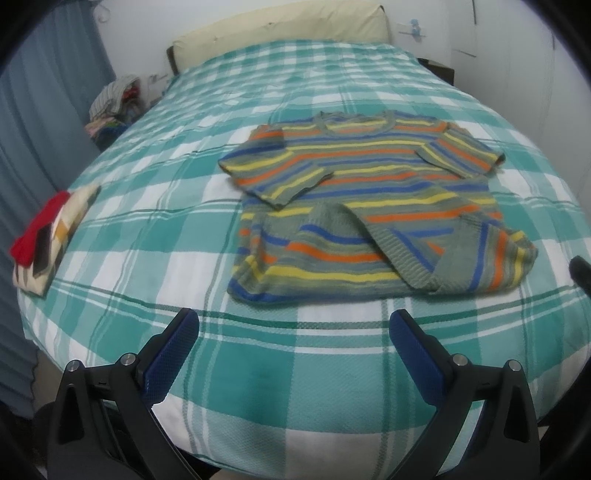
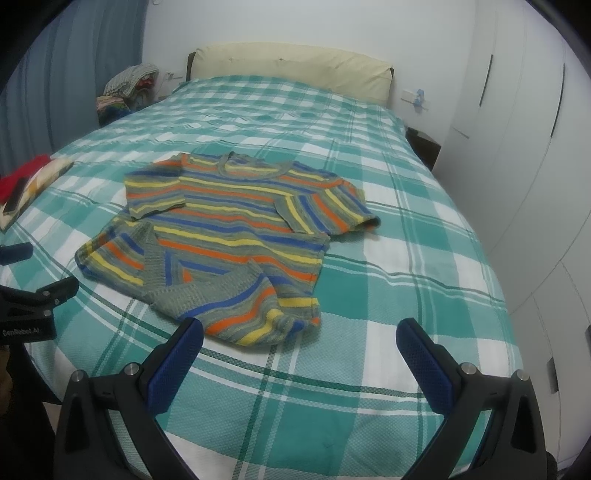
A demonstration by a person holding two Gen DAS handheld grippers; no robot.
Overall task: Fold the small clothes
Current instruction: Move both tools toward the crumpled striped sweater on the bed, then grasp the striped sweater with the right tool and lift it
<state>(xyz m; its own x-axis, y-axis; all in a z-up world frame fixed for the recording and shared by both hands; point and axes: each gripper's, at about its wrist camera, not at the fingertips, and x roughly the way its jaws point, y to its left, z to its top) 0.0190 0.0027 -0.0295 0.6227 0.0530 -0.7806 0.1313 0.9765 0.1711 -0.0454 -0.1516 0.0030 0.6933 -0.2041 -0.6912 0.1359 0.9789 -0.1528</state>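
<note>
- Checked teal-and-white bedspread [image 1: 295, 369] fills both views, with a cream headboard [image 1: 280, 29] at the top and blue curtains [image 1: 48, 110] at the upper left.
- Left gripper [image 1: 294, 325] sits low in its frame over the bed's near edge, fingers spread wide, holding nothing.
- Right gripper [image 2: 299, 334] is likewise wide open and empty, its left finger [image 2: 177, 362] just beside the sweater's hem.
- Striped sweater [image 2: 229, 240] lies mid-frame on the bed, left sleeve folded across the chest, bottom corner turned up.
- Folded clothes [image 1: 40, 236] with a phone [image 1: 42, 247] on top lie at the left edge.
- Another clothes pile [image 2: 125, 88] is at the upper left beside the bed.
</note>
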